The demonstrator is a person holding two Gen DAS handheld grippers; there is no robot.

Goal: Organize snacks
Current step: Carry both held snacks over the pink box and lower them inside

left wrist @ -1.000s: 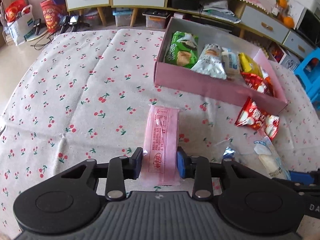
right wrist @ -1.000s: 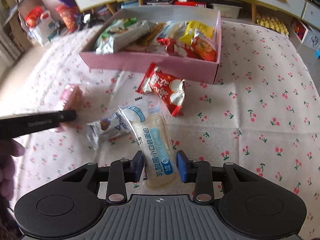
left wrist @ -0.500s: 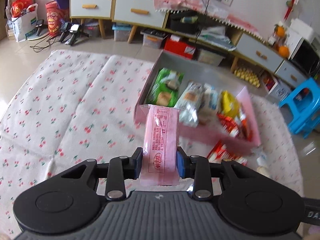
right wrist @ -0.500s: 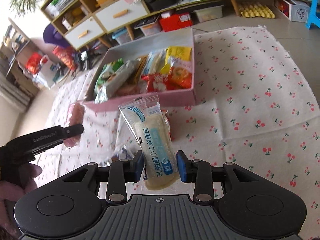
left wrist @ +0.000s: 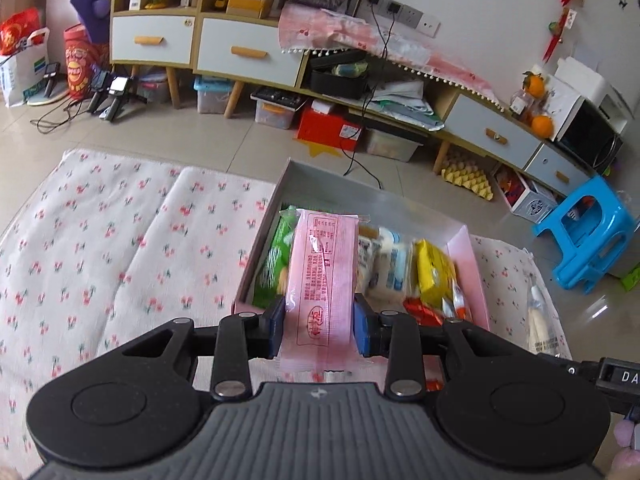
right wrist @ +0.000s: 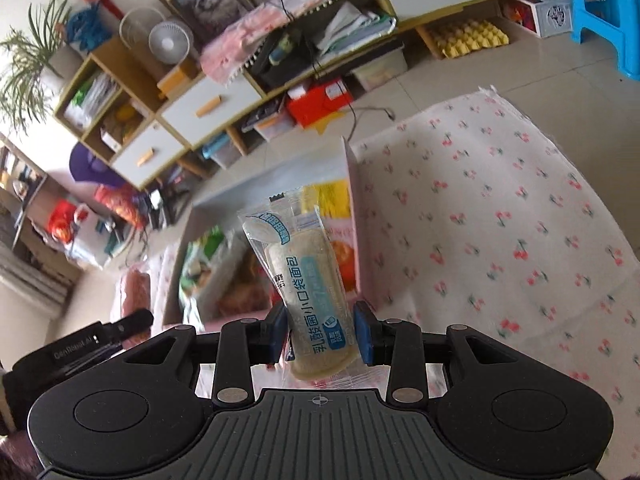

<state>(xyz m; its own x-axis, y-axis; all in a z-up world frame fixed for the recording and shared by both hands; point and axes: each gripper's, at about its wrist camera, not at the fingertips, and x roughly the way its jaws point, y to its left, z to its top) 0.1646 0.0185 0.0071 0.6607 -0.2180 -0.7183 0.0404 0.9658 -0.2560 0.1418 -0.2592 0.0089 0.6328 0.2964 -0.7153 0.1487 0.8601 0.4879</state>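
My left gripper (left wrist: 319,327) is shut on a long pink snack pack (left wrist: 322,276), held in the air in front of the pink box (left wrist: 466,246), which holds green, white, yellow and red snack bags. My right gripper (right wrist: 322,336) is shut on a clear-wrapped bread pack (right wrist: 306,284) with blue print, lifted and tilted, with the pink box (right wrist: 351,200) behind it. The left gripper's tool (right wrist: 80,350) with the pink pack (right wrist: 134,294) shows at the left of the right wrist view. The bread pack (left wrist: 538,320) shows at the right edge of the left wrist view.
The box stands on a white cloth with cherry print (left wrist: 120,248). Beyond it are a tiled floor, low cabinets with drawers (left wrist: 248,54), storage bins and a red box (left wrist: 330,128). A blue plastic stool (left wrist: 588,236) stands at the right.
Both grippers rose off the cloth with their packs and moved toward the box. The right gripper rolled, so its view now tilts. Both views now take in more of the room.
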